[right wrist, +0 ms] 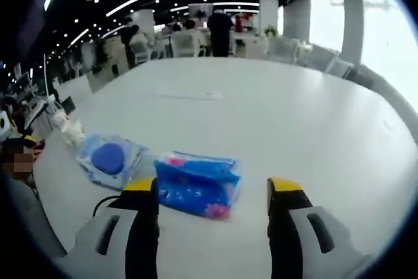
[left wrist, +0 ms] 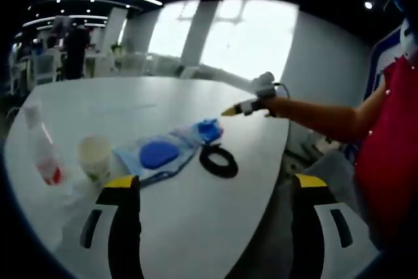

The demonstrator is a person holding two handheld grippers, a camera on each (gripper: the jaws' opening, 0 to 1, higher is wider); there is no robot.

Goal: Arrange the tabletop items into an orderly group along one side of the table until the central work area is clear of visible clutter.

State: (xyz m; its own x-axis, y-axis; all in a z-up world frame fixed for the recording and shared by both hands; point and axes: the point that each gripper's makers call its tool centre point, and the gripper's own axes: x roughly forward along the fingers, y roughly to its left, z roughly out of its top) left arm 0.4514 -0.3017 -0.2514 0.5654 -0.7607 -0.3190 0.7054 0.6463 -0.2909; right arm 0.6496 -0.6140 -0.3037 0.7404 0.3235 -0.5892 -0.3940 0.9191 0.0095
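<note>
On the white table (left wrist: 163, 227) lie a blue tissue pack (left wrist: 208, 130), a clear packet with a round blue item (left wrist: 157, 155) and a black ring (left wrist: 219, 161). To their left stand a paper cup (left wrist: 95, 157) and a plastic bottle with a red label (left wrist: 42, 151). My left gripper (left wrist: 217, 184) is open, short of the ring. My right gripper (left wrist: 240, 108), held on an outstretched arm, hovers just beyond the tissue pack. In the right gripper view, my right gripper (right wrist: 212, 186) is open with the tissue pack (right wrist: 196, 184) lying between and just ahead of its tips; the clear packet (right wrist: 111, 159) is to its left.
The table's curved edge (left wrist: 277, 155) runs on the right of the left gripper view, where a person in red (left wrist: 392, 148) stands. Bare tabletop (right wrist: 261, 115) stretches beyond the tissue pack. Chairs and people stand far behind the table (right wrist: 219, 31).
</note>
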